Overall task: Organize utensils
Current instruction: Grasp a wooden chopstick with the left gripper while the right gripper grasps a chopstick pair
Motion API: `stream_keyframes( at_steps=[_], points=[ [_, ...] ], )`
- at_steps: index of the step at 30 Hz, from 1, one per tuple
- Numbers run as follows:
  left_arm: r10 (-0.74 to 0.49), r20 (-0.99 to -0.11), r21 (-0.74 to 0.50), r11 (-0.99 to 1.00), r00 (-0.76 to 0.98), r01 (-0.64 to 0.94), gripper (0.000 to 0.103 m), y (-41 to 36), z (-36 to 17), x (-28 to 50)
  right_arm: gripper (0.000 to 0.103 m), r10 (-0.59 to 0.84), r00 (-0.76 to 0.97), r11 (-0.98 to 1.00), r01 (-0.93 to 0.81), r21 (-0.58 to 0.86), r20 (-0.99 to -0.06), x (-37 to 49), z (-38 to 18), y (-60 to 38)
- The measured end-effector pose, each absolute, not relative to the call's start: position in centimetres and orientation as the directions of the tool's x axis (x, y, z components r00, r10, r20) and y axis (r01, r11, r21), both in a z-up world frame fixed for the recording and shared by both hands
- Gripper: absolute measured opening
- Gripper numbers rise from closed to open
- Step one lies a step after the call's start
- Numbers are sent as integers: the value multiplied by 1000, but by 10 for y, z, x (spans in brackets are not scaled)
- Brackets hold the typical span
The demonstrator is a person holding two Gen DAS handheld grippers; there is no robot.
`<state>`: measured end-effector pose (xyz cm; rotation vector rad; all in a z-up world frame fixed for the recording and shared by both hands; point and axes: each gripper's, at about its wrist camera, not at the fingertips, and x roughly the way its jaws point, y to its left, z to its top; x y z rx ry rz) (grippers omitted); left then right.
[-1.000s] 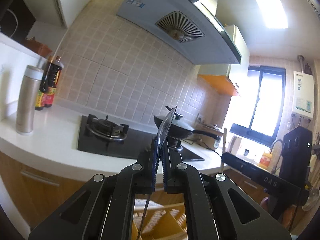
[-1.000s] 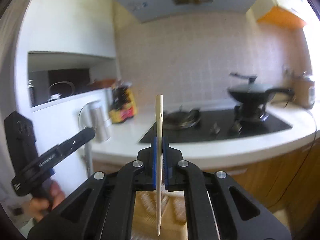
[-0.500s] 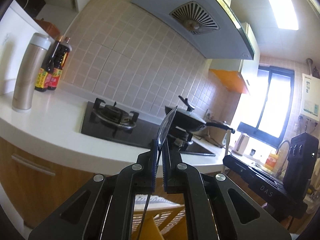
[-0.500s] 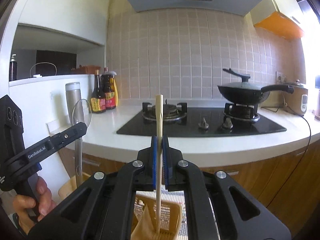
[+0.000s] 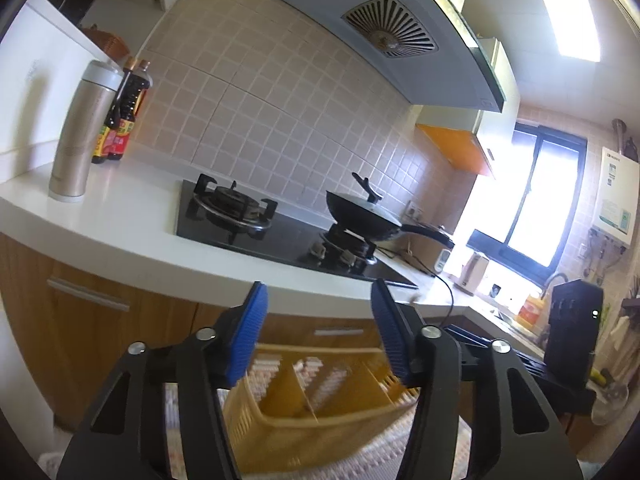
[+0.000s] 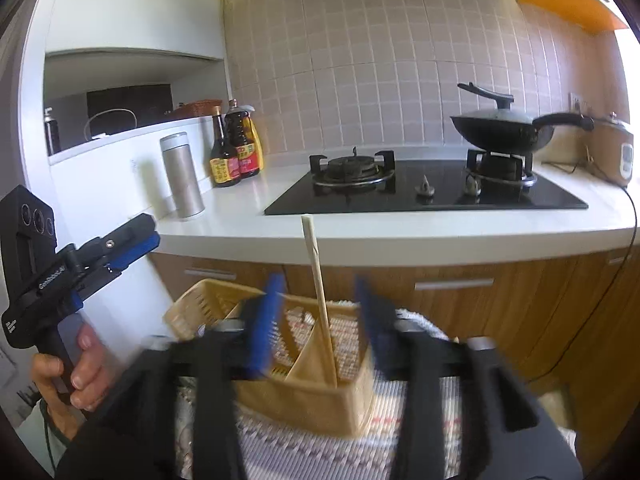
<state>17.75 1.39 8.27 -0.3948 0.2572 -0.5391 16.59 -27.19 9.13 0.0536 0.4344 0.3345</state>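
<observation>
A yellow slotted utensil basket (image 5: 320,412) with dividers stands on a woven mat below both grippers; it also shows in the right wrist view (image 6: 320,384). My left gripper (image 5: 318,336) is open and empty above it. My right gripper (image 6: 320,320) is open, blurred. A pale wooden chopstick (image 6: 318,292) stands loose between its jaws, lower end inside a basket compartment, leaning slightly. The left gripper (image 6: 120,248) shows open at the left of the right wrist view. The spoon is not visible.
A white counter (image 6: 400,236) runs behind with a black gas hob (image 6: 424,192), a wok (image 6: 504,132), sauce bottles (image 6: 236,148) and a steel flask (image 6: 182,176). Wooden cabinet doors (image 6: 520,308) stand behind the basket. A rice cooker (image 6: 616,156) sits at the right.
Both grippers have opened. The left one let go of the clear spoon, now out of sight. The right one let go of the chopstick, which now stands in the basket.
</observation>
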Motion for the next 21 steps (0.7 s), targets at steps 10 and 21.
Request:
stream_keyframes(
  at_steps=[10, 21],
  points=[
    [-495, -278, -390, 841, 823, 374, 61, 33, 100, 110, 61, 306, 776, 949, -297, 109, -551, 114, 101, -276],
    [-439, -545, -359, 892, 715, 274, 60, 43, 58, 71, 60, 244, 534, 963, -233, 136, -810, 91, 50, -286]
  ],
)
